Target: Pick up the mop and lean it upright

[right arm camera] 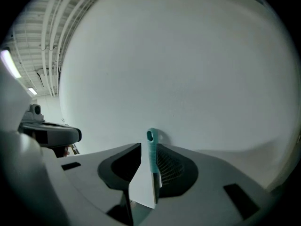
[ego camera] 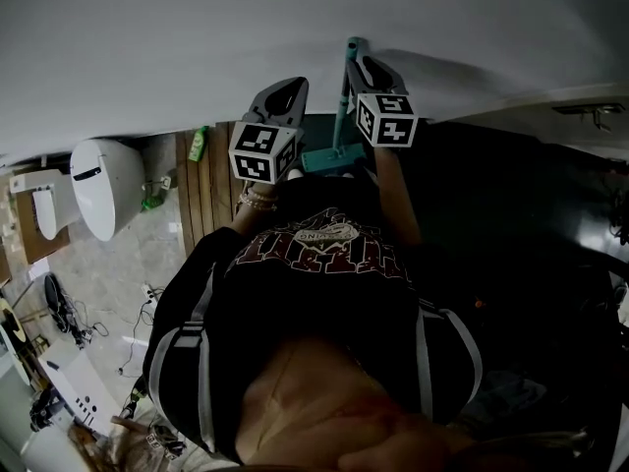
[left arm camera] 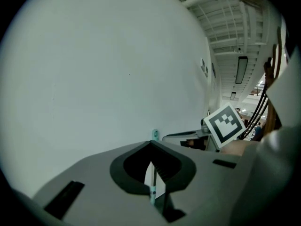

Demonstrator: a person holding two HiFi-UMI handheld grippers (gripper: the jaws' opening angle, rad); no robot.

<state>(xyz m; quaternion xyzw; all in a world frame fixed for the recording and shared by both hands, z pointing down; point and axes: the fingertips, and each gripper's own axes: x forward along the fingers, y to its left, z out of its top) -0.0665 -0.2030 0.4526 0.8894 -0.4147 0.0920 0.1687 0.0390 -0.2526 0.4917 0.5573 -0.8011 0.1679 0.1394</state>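
The mop stands upright against the white wall (ego camera: 197, 37). Its teal handle (ego camera: 345, 96) rises from a teal head (ego camera: 329, 157) on the floor. My right gripper (ego camera: 366, 65) is high on the handle, with its jaws closed around it. In the right gripper view the handle's top with its hanging hole (right arm camera: 151, 147) sticks up between the jaws. My left gripper (ego camera: 283, 98) hangs just left of the handle with its tips together and nothing in them. From the left gripper view the handle top (left arm camera: 155, 134) shows beyond the jaws, and the right gripper's marker cube (left arm camera: 225, 124) to the right.
A white toilet (ego camera: 103, 185) stands at the left, with a green bottle (ego camera: 198, 144) by the wall. A strip of wooden slats (ego camera: 206, 200) runs beside the dark floor (ego camera: 511, 224). Cables and gear (ego camera: 64, 313) lie at the lower left.
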